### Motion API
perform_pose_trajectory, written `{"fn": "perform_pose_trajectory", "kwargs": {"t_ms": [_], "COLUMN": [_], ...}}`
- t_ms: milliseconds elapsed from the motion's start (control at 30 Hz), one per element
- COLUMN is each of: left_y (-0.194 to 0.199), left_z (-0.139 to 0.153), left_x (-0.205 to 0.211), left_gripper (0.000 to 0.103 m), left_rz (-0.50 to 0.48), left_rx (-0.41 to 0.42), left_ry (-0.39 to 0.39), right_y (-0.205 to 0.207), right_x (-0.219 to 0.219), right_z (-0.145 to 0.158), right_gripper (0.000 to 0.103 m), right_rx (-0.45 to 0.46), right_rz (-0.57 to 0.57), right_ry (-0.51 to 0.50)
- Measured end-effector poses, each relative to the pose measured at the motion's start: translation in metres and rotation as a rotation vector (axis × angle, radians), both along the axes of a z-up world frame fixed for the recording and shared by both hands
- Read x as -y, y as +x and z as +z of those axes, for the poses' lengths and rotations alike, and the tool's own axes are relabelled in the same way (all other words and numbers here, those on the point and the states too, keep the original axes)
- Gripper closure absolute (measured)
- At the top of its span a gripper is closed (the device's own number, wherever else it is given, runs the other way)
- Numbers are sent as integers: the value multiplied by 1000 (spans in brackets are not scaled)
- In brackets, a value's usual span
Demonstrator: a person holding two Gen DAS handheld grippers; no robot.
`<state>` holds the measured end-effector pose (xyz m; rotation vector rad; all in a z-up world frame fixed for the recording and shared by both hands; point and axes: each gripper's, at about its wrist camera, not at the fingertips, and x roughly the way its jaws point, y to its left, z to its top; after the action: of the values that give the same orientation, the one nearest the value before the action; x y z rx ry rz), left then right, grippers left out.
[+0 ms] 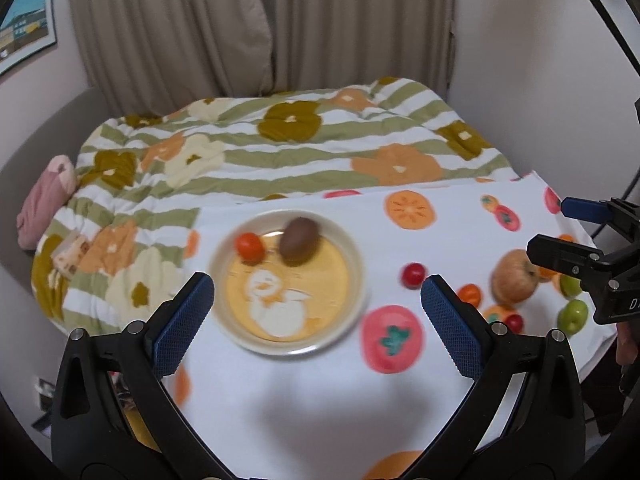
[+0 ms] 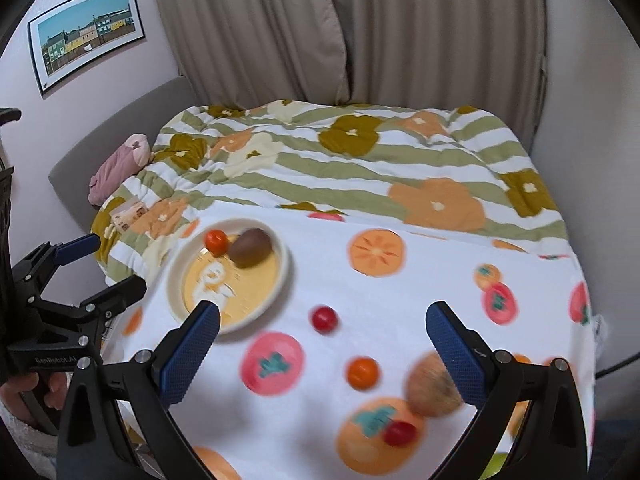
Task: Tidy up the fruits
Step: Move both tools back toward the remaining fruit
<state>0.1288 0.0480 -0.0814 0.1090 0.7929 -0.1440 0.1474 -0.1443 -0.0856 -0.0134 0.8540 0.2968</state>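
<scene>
Behind the work surface, a bed carries a quilt (image 1: 280,152) striped green and white with large flower shapes, and beige curtains (image 2: 360,32) hang at its far side. A framed picture (image 2: 86,34) is fixed to the wall on the left. A white cloth (image 2: 400,300) printed with fruit motifs covers the table in the foreground.

On the cloth's left part sits a cream plate (image 1: 240,236) with a yellow cartoon centre. It holds two items at its far edge: a brown kiwi (image 1: 299,242) and a small orange fruit (image 1: 250,246), just beside each other.

Loose fruit lies on the cloth to the right of the plate. An apple (image 1: 514,282), tan and reddish, is the largest. Two green fruits (image 1: 572,316) lie near the cloth's right edge. A red cherry tomato (image 1: 413,274) lies between plate and apple. A second small orange fruit (image 2: 362,372) and a second red tomato (image 2: 398,432) lie close to the apple. Motion blur softens all of these.

The left hand-held gripper (image 1: 316,308) hovers over the plate's near side, jaws wide, empty. The right hand-held gripper (image 2: 322,336) hovers above the loose fruit, jaws wide, empty; its right finger overlaps the apple in the view.
</scene>
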Motion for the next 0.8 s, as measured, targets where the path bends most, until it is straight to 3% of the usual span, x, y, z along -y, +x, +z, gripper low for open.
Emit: {"fn": "perform_pose_trajectory", "kwargs": {"t_ms": [433, 667, 800], "left_y": [-11, -2, 7], "left_z": [-55, -95, -114], "left_x": [80, 118, 135], "left_gripper": [0, 0, 8], "left_rz": [-79, -232, -330], "left_rx": [-40, -45, -63], "left_ry": [-13, 22, 53], "right_y": [-26, -23, -19], "right_x": [72, 88, 93], "right_z": [-46, -74, -88], "right_gripper": [0, 0, 0], "right_rx": [-30, -30, -45], "right_rz": [-16, -21, -59], "right_ry": [-5, 30, 61]}}
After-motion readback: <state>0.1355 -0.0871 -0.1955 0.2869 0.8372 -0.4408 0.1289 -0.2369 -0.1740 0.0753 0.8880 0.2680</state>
